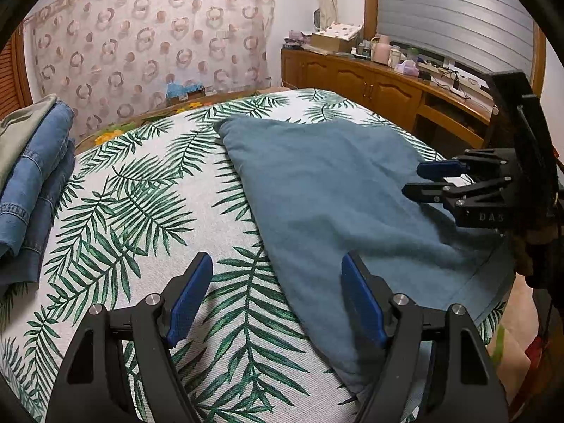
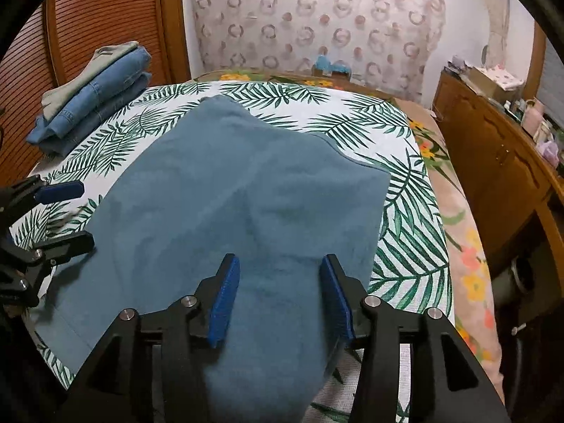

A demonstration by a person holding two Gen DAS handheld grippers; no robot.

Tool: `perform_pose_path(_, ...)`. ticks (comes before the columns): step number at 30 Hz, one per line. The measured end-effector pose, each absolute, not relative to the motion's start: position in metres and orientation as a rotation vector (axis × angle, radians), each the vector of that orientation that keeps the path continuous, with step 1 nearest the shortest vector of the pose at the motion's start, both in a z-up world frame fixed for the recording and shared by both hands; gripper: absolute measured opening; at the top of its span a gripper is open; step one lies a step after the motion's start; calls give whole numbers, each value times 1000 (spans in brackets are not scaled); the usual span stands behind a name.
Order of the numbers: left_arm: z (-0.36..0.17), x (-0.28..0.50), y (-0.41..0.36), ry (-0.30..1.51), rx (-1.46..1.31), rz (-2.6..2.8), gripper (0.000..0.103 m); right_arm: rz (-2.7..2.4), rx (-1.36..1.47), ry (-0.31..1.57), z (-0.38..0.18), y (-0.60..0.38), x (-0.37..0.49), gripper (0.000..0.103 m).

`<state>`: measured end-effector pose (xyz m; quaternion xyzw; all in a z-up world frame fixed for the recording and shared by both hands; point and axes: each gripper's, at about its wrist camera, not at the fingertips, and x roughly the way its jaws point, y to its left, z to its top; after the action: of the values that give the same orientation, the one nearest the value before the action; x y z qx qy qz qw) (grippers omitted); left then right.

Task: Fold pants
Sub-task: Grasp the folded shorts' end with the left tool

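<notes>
Directly under both parted claws [image 2: 278,292] — blue pants [image 2: 246,194].

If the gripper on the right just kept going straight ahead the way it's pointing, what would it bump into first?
Most likely the blue pants. The right gripper is open and aimed along them, with cloth filling the gap between its fingers; how high it sits above them is unclear.

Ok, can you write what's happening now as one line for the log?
task: fold pants | blue pants flat on leaf-print sheet | left gripper open | right gripper open | holding nothing
</notes>
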<state>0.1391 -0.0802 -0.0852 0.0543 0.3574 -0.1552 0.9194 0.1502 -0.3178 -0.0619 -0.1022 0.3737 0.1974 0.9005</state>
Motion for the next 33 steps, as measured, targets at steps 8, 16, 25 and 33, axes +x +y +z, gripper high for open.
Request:
perform_pose_path(8, -70, 124, -52, 684, 35, -301, 77, 394, -225, 772, -62, -310, 147, 52)
perform_pose_path(16, -67, 106, -63, 725, 17, -401, 65, 375, -236, 776, -55, -311, 137, 52)
perform_pose_path(25, -68, 81, -82, 766, 61, -482, 52, 360, -194, 754, -42, -341, 77, 51)
perform_pose_path(33, -75, 69, -92, 807, 93, -509, 44, 314, -162, 732, -38, -353, 42, 51)
